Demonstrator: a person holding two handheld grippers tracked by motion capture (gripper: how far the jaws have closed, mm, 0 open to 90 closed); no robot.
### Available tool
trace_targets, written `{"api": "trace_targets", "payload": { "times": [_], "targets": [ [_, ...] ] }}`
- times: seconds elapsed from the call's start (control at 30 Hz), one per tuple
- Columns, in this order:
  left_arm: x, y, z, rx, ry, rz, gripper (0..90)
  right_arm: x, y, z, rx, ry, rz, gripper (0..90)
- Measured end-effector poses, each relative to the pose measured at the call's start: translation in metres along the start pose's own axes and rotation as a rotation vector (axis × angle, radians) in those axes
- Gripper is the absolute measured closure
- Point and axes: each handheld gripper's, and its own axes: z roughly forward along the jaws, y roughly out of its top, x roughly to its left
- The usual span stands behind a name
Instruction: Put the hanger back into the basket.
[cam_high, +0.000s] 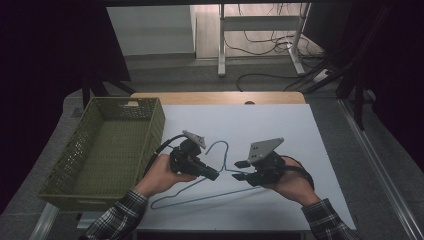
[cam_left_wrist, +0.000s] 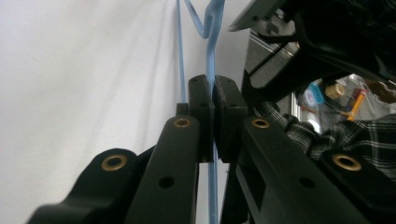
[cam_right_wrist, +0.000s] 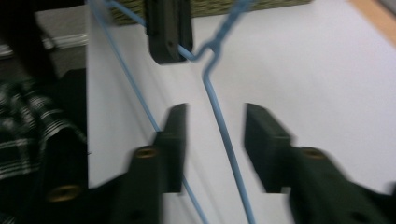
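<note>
A blue wire hanger (cam_high: 210, 196) lies on the white tabletop (cam_high: 280, 125), its hook (cam_high: 220, 147) pointing away from me. My left gripper (cam_high: 214, 175) is shut on the hanger's wire near the neck; the left gripper view has the blue wire (cam_left_wrist: 211, 65) pinched between the two black pads (cam_left_wrist: 201, 105). My right gripper (cam_high: 240, 170) is open just to the right, facing the left one. In the right gripper view its fingers (cam_right_wrist: 175, 135) straddle the hanger's other wire (cam_right_wrist: 224, 135) without touching it, and the left gripper's tips (cam_right_wrist: 168, 32) grip the wire farther off.
An olive green woven basket (cam_high: 150, 107) stands at the table's left side, close to my left hand. The table's wooden far edge (cam_high: 220, 97) borders a floor with desk legs and cables. White tabletop stretches to the right of my right hand.
</note>
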Motion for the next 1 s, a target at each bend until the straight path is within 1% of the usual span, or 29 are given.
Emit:
{"api": "trace_targets", "payload": {
  "times": [0.03, 0.07, 0.1, 0.13, 0.17, 0.2, 0.23, 0.27, 0.3, 0.33, 0.37, 0.4, 0.43, 0.47, 0.5, 0.53, 0.57, 0.6, 0.63, 0.67, 0.7, 0.73, 0.77, 0.8, 0.83, 0.87, 0.9, 0.97, 1.0],
  "targets": [
    [0.002, 0.0, -0.004, 0.001, -0.013, -0.01, 87.4, 0.001, -0.002, -0.006, -0.006, -0.028, 0.019, 47.1],
    [0.002, -0.001, -0.007, -0.021, 0.008, -0.009, 87.4, 0.001, -0.002, -0.006, -0.006, -0.028, 0.019, 47.1],
    [0.003, -0.001, -0.011, -0.026, 0.005, -0.021, 87.4, 0.002, -0.003, -0.009, -0.012, -0.039, 0.031, 42.5],
    [0.002, -0.001, -0.014, -0.045, 0.024, -0.03, 87.3, 0.003, -0.007, -0.014, -0.023, -0.067, 0.057, 33.1],
    [0.003, -0.002, -0.018, -0.053, 0.023, -0.037, 87.3, 0.003, -0.007, -0.014, -0.023, -0.067, 0.057, 33.1],
    [0.003, -0.002, -0.022, -0.065, 0.035, -0.038, 87.3, 0.004, -0.009, -0.017, -0.027, -0.079, 0.069, 28.8],
    [0.005, -0.004, -0.03, -0.093, 0.044, -0.067, 87.3, 0.006, -0.014, -0.021, -0.035, -0.103, 0.099, 21.2],
    [0.005, -0.004, -0.03, -0.093, 0.044, -0.067, 87.3, 0.006, -0.016, -0.023, -0.038, -0.108, 0.112, 19.1],
    [0.005, -0.004, -0.034, -0.106, 0.06, -0.077, 87.3, 0.007, -0.019, -0.025, -0.044, -0.115, 0.125, 17.8],
    [0.006, -0.005, -0.039, -0.108, 0.058, -0.081, 87.3, 0.007, -0.019, -0.025, -0.044, -0.115, 0.125, 17.8],
    [0.006, -0.006, -0.044, -0.118, 0.078, -0.083, 87.3, 0.008, -0.022, -0.027, -0.052, -0.125, 0.139, 15.7],
    [0.007, -0.008, -0.053, -0.137, 0.093, -0.093, 87.3, 0.01, -0.028, -0.03, -0.058, -0.143, 0.175, 11.7],
    [0.007, -0.008, -0.053, -0.137, 0.093, -0.093, 87.3, 0.011, -0.031, -0.032, -0.064, -0.152, 0.194, 11.0],
    [0.007, -0.009, -0.058, -0.144, 0.093, -0.101, 87.3, 0.011, -0.031, -0.032, -0.064, -0.152, 0.194, 11.0],
    [0.008, -0.012, -0.067, -0.164, 0.113, -0.111, 87.3, 0.012, -0.037, -0.035, -0.074, -0.164, 0.231, 8.3],
    [0.008, -0.012, -0.067, -0.164, 0.113, -0.111, 87.3, 0.012, -0.037, -0.035, -0.074, -0.164, 0.231, 8.3],
    [0.009, -0.013, -0.072, -0.17, 0.118, -0.114, 87.3, 0.014, -0.044, -0.038, -0.092, -0.171, 0.278, 6.9],
    [0.009, -0.015, -0.077, -0.18, 0.135, -0.119, 87.3, 0.014, -0.044, -0.038, -0.092, -0.171, 0.278, 6.9],
    [0.01, -0.017, -0.082, -0.191, 0.144, -0.128, 87.3, 0.016, -0.05, -0.041, -0.104, -0.176, 0.323, 5.2],
    [0.01, -0.019, -0.087, -0.202, 0.158, -0.132, 87.3, 0.017, -0.053, -0.042, -0.108, -0.182, 0.34, 4.8],
    [0.011, -0.021, -0.092, -0.212, 0.164, -0.138, 87.3, 0.019, -0.057, -0.043, -0.112, -0.181, 0.353, 4.2],
    [0.013, -0.026, -0.104, -0.237, 0.181, -0.156, 87.3, 0.021, -0.06, -0.044, -0.115, -0.181, 0.366, 3.5],
    [0.013, -0.026, -0.104, -0.237, 0.181, -0.156, 87.3, 0.021, -0.06, -0.044, -0.115, -0.181, 0.366, 3.5],
    [0.014, -0.029, -0.109, -0.248, 0.186, -0.161, 87.3, 0.022, -0.062, -0.045, -0.117, -0.182, 0.377, 3.2],
    [0.016, -0.034, -0.12, -0.266, 0.204, -0.175, 87.3, 0.025, -0.068, -0.047, -0.121, -0.178, 0.395, 3.0],
    [0.016, -0.037, -0.125, -0.274, 0.214, -0.181, 87.3, 0.026, -0.071, -0.048, -0.125, -0.176, 0.402, 2.8],
    [0.016, -0.037, -0.125, -0.274, 0.214, -0.181, 87.3, 0.027, -0.074, -0.048, -0.128, -0.18, 0.411, 2.8],
    [0.018, -0.045, -0.142, -0.293, 0.25, -0.201, 87.3, 0.029, -0.079, -0.05, -0.132, -0.183, 0.426, 2.8],
    [0.018, -0.047, -0.147, -0.296, 0.259, -0.209, 87.3, 0.03, -0.082, -0.05, -0.13, -0.186, 0.43, 2.8]
  ]
}}
